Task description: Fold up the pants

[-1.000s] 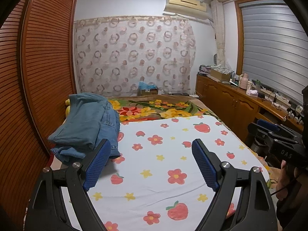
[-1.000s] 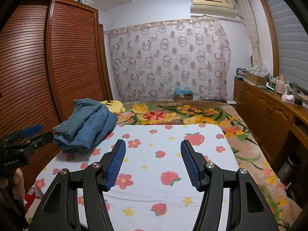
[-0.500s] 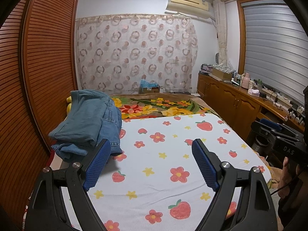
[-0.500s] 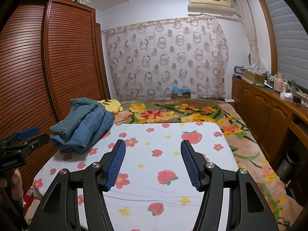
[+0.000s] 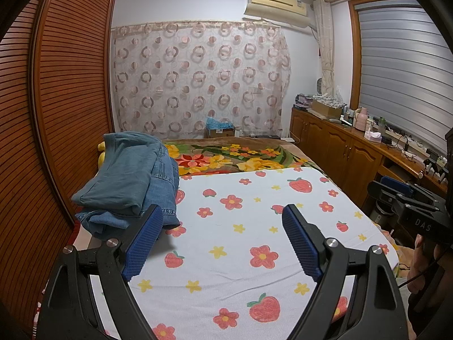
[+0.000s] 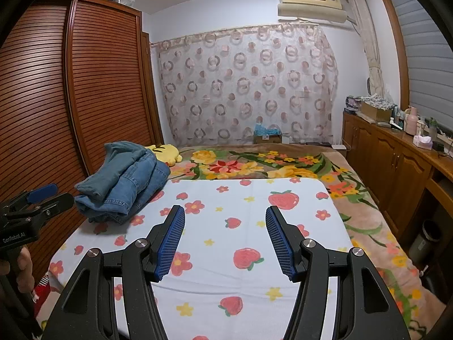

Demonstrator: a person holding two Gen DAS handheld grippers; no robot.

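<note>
A pile of blue denim pants lies on the left side of the bed, on the white sheet with strawberries and flowers. It also shows in the right wrist view. My left gripper is open and empty, held above the sheet, its left finger just in front of the pile. My right gripper is open and empty above the sheet's middle, to the right of the pile. Each gripper shows at the edge of the other's view: the right one, the left one.
A slatted wooden wardrobe runs along the bed's left side. A wooden cabinet with clutter lines the right wall. A flowered blanket covers the far bed. A yellow plush toy lies behind the pile. A bin stands on the floor at right.
Both views have shifted slightly, so the bed and pants pile sit a little lower in frame. Both grippers stay open and empty.
</note>
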